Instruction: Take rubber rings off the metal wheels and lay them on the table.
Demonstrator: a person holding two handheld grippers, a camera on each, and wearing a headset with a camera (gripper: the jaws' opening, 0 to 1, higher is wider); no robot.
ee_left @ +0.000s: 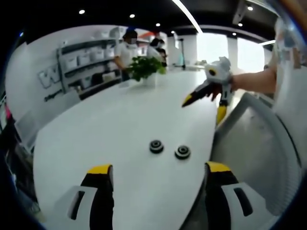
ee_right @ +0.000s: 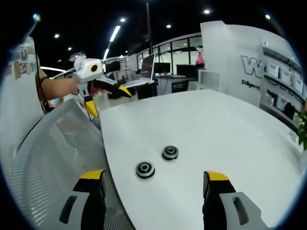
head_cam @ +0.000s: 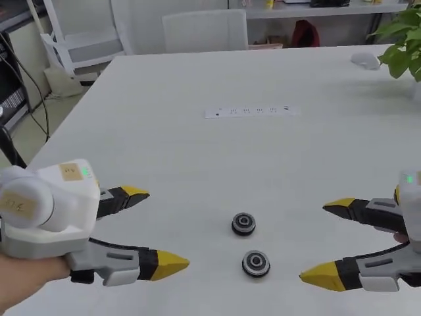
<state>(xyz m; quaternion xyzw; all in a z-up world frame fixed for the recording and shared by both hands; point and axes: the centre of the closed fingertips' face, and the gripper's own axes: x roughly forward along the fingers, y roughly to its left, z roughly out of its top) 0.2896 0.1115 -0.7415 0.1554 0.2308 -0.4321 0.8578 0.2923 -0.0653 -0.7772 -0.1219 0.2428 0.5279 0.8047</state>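
Head view looks down on a white desk point(head_cam: 197, 158), where two small metal wheels lie flat towards the front edge. The far wheel point(head_cam: 243, 224) and the near wheel point(head_cam: 255, 263) sit close together without touching. Each has a dark rubber ring point(head_cam: 235, 225) on it, around a pale hub. The left gripper point(head_cam: 161, 228) hovers to the left of them and the right gripper point(head_cam: 317, 241) to the right, both clear of the wheels. Their yellow-tipped fingers point(head_cam: 168, 262) are spread wide and hold nothing. Farther back on the desk lies a white power strip point(head_cam: 253, 111), and a leafy plant point(head_cam: 402, 39) stands at the far right.
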